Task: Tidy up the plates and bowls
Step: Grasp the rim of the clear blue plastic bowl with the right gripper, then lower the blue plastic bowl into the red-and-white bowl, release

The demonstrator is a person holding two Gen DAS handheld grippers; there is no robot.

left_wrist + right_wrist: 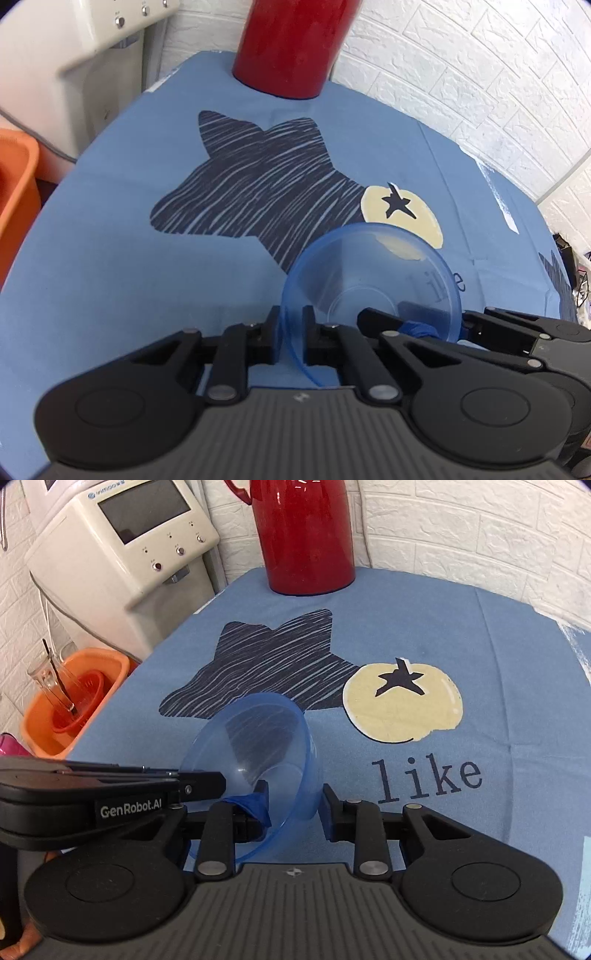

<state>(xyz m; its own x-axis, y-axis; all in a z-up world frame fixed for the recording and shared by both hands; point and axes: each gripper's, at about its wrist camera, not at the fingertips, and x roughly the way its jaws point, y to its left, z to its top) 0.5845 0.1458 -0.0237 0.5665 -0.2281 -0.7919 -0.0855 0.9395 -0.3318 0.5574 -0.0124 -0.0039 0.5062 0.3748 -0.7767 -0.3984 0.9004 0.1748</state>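
Note:
A see-through blue bowl point(369, 273) point(258, 734) hangs tilted on its side just above the blue tablecloth point(110, 280) point(498, 635). My left gripper point(291, 332) is shut on the bowl's rim, which runs between its two black fingers. In the right wrist view the left gripper point(221, 777) reaches in from the left onto that rim. My right gripper point(291, 812) is open and straddles the opposite wall: one blue-taped finger is inside the bowl, the other outside. The left wrist view shows the right gripper point(443, 328) coming in from the right.
A tall red thermos point(291, 44) point(306, 535) stands at the table's far edge. A white appliance point(122, 542) is left of the table. Below it sits an orange basin point(74, 705) point(14, 192) holding a glass point(44, 675). White brick wall behind.

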